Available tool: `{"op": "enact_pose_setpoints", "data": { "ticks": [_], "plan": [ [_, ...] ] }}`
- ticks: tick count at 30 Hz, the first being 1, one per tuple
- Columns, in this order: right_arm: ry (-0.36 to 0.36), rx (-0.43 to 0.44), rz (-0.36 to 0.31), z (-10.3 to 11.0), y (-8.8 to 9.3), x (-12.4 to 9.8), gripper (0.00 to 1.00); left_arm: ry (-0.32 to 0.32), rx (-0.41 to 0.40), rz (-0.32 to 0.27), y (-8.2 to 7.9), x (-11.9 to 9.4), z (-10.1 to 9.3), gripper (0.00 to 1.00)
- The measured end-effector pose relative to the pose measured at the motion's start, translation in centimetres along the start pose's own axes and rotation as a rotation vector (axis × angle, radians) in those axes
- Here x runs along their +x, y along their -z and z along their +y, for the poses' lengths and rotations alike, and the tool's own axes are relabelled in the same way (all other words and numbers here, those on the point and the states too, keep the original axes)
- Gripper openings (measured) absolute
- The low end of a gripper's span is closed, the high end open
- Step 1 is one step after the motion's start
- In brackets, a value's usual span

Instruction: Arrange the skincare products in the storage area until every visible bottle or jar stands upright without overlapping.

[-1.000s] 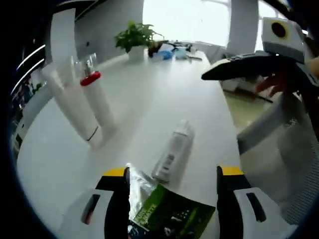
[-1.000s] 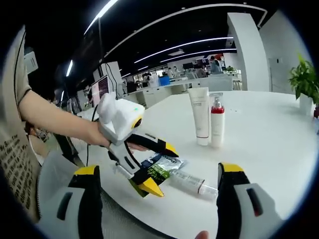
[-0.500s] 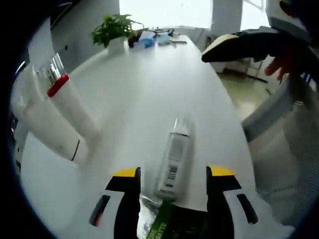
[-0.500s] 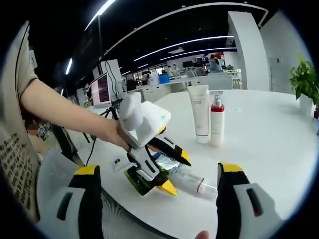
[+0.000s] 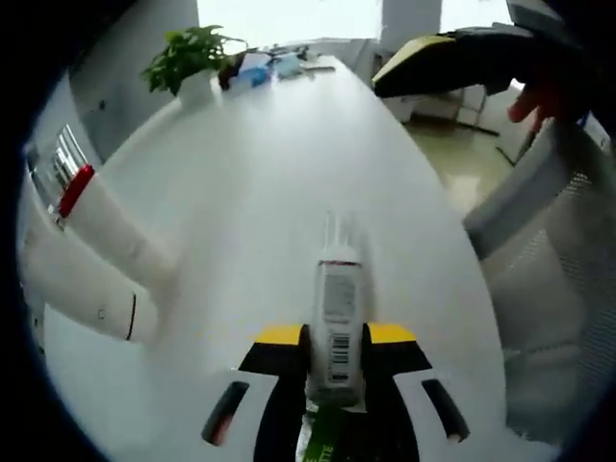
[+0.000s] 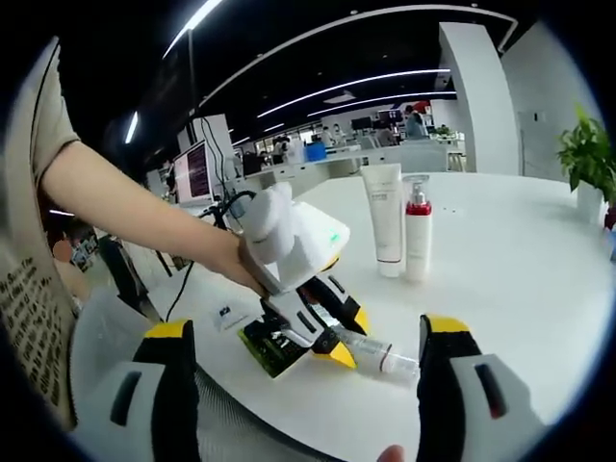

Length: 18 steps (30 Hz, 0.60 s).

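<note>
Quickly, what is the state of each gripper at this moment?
Left gripper: shut on the lying clear bottle.
Right gripper: open, holding nothing, above the white table.

free: wide bare table [image 5: 279, 173] beyond the lying bottle [image 5: 335, 327] | obstacles: white tube [image 6: 386, 223] and red-capped bottle [image 6: 417, 241] upright, touching | green packet [image 6: 272, 348] near edge

Left hand-held gripper [image 5: 334, 339] has its jaws closed on the lying bottle [image 5: 336, 327]; right hand-held gripper [image 6: 308, 371] hangs with jaws spread wide
</note>
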State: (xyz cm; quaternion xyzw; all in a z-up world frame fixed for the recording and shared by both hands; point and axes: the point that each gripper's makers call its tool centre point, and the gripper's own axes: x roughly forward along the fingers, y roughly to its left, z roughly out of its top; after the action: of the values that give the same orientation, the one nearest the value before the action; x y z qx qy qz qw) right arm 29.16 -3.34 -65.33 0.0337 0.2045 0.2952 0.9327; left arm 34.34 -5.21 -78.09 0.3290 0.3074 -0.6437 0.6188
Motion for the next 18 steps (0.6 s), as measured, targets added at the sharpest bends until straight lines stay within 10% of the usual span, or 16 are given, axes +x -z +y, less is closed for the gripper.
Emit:
{"op": "enact_pose_setpoints", "data": {
  "ticks": [18],
  "plan": [
    [-0.001, 0.001, -0.002, 0.0, 0.0, 0.0, 0.96, -0.021, -0.236, -0.087, -0.4, -1.7, 0.0, 0.17]
  ]
}}
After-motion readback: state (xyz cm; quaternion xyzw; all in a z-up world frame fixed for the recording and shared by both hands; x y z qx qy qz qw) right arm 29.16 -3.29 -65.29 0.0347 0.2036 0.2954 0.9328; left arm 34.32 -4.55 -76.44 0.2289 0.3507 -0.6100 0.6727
